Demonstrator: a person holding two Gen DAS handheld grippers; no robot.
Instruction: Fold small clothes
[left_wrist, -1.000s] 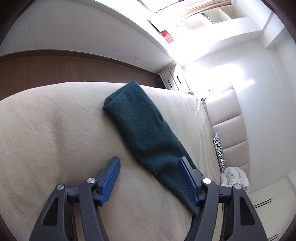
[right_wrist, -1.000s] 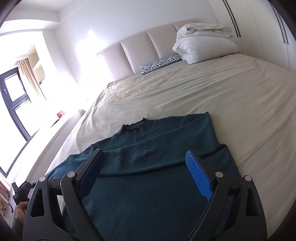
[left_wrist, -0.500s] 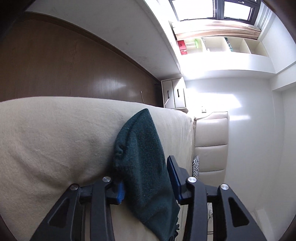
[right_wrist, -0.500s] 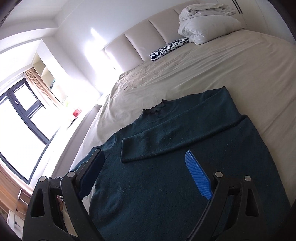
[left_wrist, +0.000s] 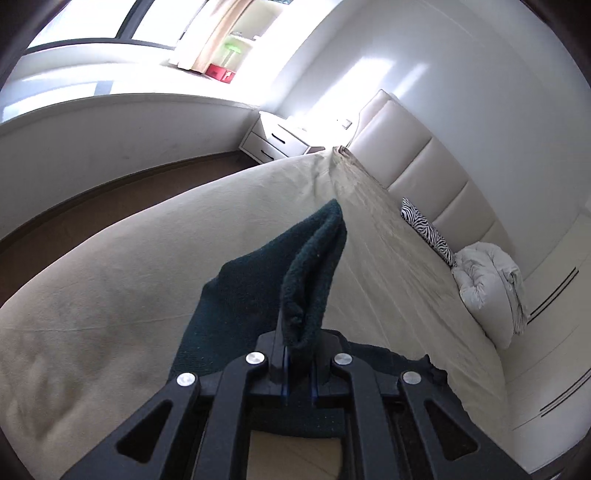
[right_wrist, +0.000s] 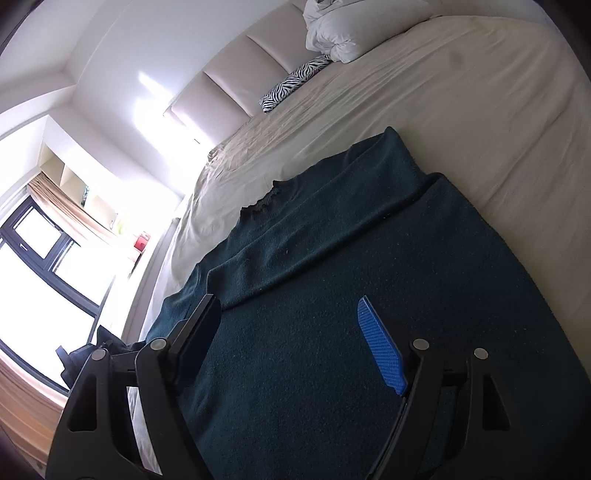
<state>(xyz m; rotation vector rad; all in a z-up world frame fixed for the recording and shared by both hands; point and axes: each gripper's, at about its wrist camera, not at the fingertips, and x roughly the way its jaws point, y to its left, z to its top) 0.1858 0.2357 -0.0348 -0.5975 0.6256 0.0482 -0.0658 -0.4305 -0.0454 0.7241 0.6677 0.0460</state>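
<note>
A dark green sweater (right_wrist: 369, 295) lies flat on a beige bed (right_wrist: 480, 92), near its foot end, w/ one sleeve folded across the chest. The left gripper (left_wrist: 297, 354) is clenched on the other sleeve (left_wrist: 310, 273), which stands lifted above the bed. The right gripper (right_wrist: 291, 332) hangs over the sweater's body, jaws apart and closing, nothing pinched between them. Toward the headboard (right_wrist: 236, 99) sit a zebra-print pillow (right_wrist: 295, 83) and a white duvet (right_wrist: 351, 29). No readable writing or brand anywhere.
</note>
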